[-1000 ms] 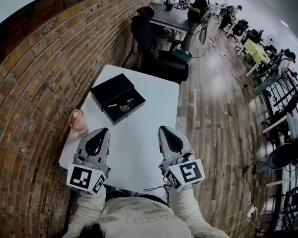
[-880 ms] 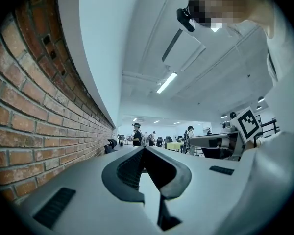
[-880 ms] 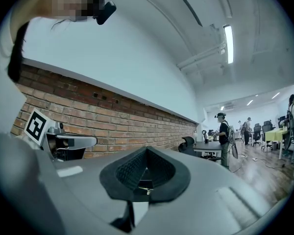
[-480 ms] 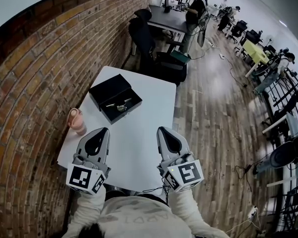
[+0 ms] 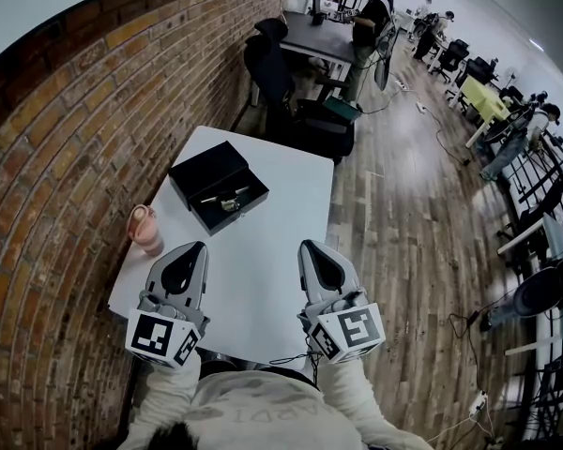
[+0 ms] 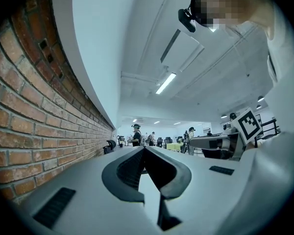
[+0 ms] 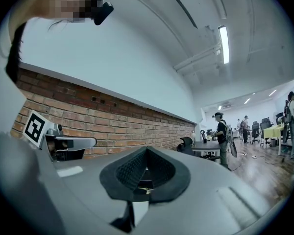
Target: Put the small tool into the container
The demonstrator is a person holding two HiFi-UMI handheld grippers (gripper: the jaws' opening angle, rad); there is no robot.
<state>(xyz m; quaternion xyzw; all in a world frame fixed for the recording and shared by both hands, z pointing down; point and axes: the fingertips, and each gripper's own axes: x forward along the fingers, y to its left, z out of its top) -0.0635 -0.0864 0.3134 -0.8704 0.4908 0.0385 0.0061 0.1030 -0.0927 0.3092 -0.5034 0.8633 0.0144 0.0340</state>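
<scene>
A black case (image 5: 205,169) lies open on the far left part of the white table (image 5: 263,279). Small silvery tools (image 5: 223,198) rest in its lower half. My left gripper (image 5: 195,248) and right gripper (image 5: 307,247) hover side by side over the near half of the table, well short of the case. Both are shut with nothing between the jaws. The left gripper view shows its jaws (image 6: 143,148) closed against the room. In the right gripper view the closed jaws (image 7: 147,150) frame a glimpse of the dark case (image 7: 145,184) below them.
A pink cup (image 5: 145,230) stands at the table's left edge, near the left gripper. A brick wall (image 5: 56,157) runs along the left. Beyond the far edge are a black chair and bags (image 5: 310,120), then desks with people on a wooden floor (image 5: 403,204).
Both grippers have stayed shut and in place. Only the head view has shifted a little, so the case sits slightly further left in the picture.
</scene>
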